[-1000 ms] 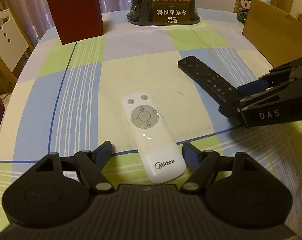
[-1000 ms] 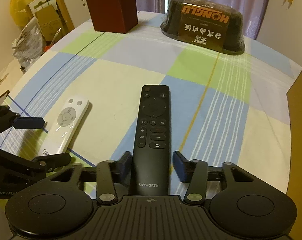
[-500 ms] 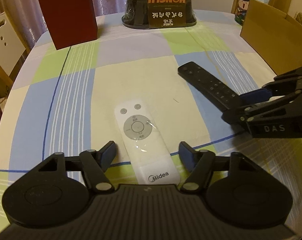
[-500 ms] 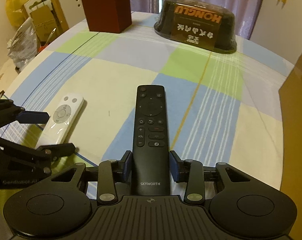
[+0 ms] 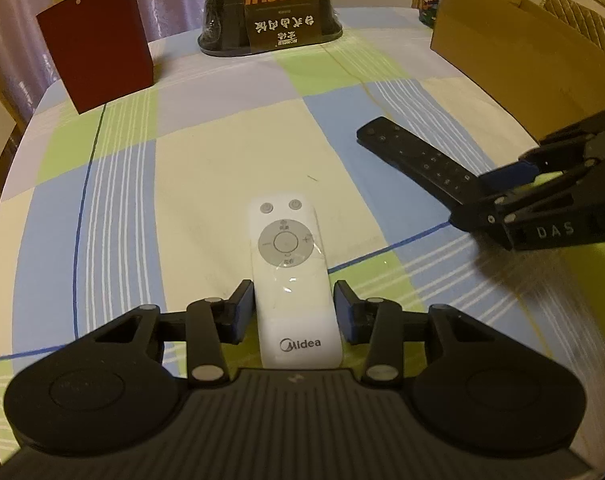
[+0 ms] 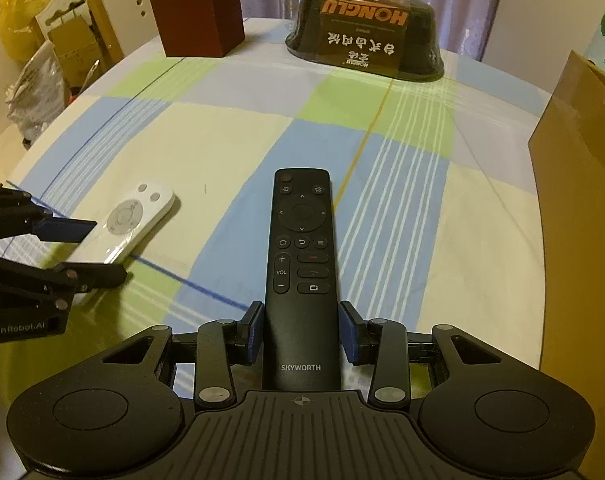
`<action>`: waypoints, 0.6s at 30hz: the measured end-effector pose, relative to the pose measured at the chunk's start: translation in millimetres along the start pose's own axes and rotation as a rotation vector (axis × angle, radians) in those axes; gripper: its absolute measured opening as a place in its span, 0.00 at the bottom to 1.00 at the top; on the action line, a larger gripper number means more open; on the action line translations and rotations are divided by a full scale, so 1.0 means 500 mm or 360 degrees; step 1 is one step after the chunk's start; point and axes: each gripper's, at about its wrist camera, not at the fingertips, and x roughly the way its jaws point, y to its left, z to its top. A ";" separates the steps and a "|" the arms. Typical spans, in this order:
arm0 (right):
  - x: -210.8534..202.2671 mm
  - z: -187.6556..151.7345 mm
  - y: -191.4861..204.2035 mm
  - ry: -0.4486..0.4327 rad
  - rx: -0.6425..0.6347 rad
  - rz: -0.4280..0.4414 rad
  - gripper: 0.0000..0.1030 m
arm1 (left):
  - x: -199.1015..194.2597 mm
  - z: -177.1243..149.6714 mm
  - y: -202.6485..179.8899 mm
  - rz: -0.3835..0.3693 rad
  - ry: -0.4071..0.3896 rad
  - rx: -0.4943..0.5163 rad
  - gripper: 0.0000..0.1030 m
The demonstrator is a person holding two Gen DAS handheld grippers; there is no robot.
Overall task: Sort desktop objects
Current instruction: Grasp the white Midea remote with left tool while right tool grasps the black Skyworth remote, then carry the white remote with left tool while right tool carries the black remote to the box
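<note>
A white Midea remote (image 5: 288, 264) lies flat on the checked tablecloth (image 5: 206, 168). My left gripper (image 5: 294, 310) is shut on its lower half, a blue pad pressed to each long side. To its right lies a black Skyworth remote (image 6: 302, 248), buttons up, and my right gripper (image 6: 300, 332) is shut on its near end above the logo. In the left wrist view the black remote (image 5: 414, 156) runs diagonally into the right gripper (image 5: 498, 196). In the right wrist view the white remote (image 6: 130, 224) sits between the left gripper (image 6: 86, 250) fingers.
A dark red box (image 5: 96, 44) stands at the far left. A black HONGLU food container (image 5: 270, 16) sits at the table's far edge. An open cardboard box (image 5: 522, 40) lines the right side. Chairs and bags (image 6: 34, 80) crowd beyond the left edge.
Both grippers have moved forward over their remotes. The left gripper's fingers, wide apart before, have closed onto the white remote. The right gripper's pads have tightened onto the black remote.
</note>
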 end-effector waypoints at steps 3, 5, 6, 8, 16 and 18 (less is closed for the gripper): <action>-0.002 -0.006 0.004 -0.0015 -0.0012 -0.0017 0.37 | 0.001 0.002 -0.005 0.0021 0.0003 -0.0007 0.37; -0.001 -0.009 0.006 -0.0021 -0.0019 -0.0024 0.37 | 0.003 0.003 -0.007 0.0027 0.0005 -0.0011 0.38; -0.001 -0.010 0.006 -0.0024 -0.0020 -0.0025 0.37 | 0.003 0.004 -0.006 0.0027 0.0006 -0.0013 0.38; -0.002 -0.012 0.007 -0.0027 -0.0030 -0.0026 0.37 | 0.005 0.005 -0.006 0.0027 0.0010 -0.0017 0.37; -0.009 -0.014 0.006 -0.0017 0.0000 -0.0021 0.37 | -0.008 0.000 -0.008 0.0012 0.0012 0.0013 0.34; -0.017 -0.018 0.007 -0.0026 0.0009 -0.0014 0.37 | -0.015 -0.005 -0.010 0.0003 0.0013 0.0019 0.34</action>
